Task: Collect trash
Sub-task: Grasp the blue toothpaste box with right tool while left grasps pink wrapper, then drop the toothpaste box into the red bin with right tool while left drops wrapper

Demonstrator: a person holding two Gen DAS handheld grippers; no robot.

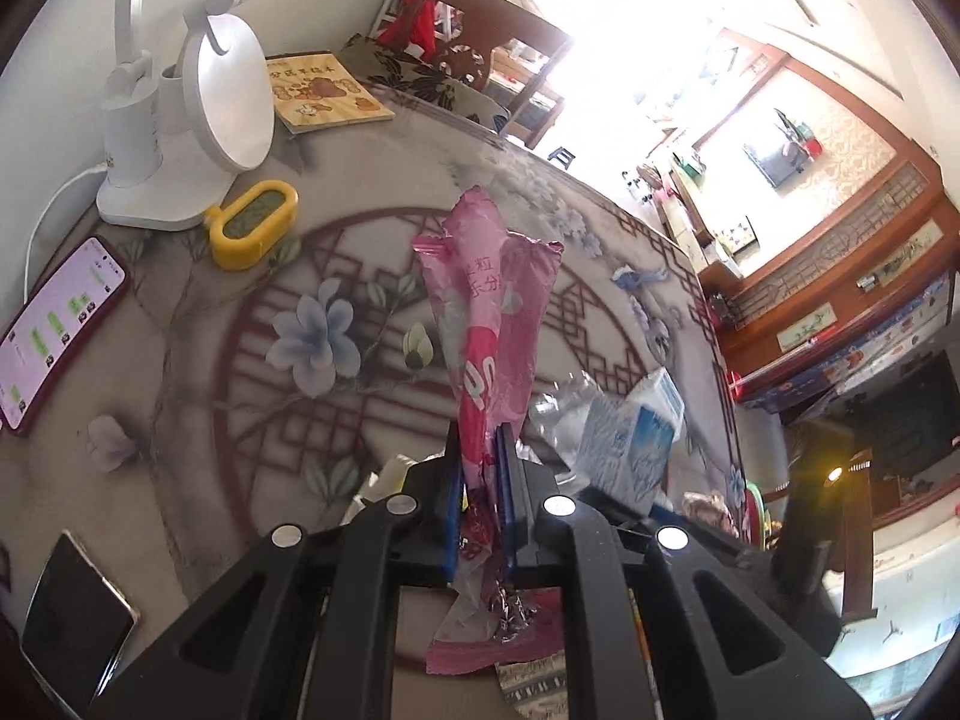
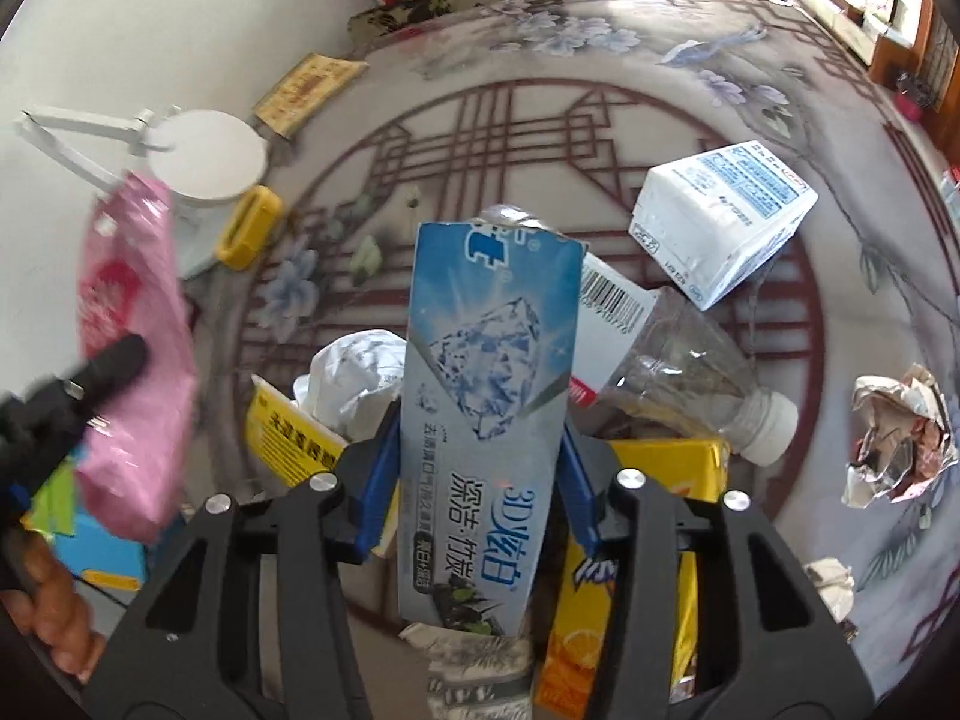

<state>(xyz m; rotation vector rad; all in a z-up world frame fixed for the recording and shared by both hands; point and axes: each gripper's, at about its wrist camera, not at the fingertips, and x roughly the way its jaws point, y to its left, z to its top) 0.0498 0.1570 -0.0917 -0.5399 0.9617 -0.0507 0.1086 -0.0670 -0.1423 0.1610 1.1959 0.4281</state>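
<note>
The left gripper (image 1: 483, 450) has its jaws clamped on a pink wrapper (image 1: 492, 312) that sticks up past them. The right gripper (image 2: 477, 450) holds a toothpaste box (image 2: 480, 408) between its jaws, printed "3D". The limp wrapper could slip out; the box may snag the bottle (image 2: 690, 372) just right of the jaws.
</note>
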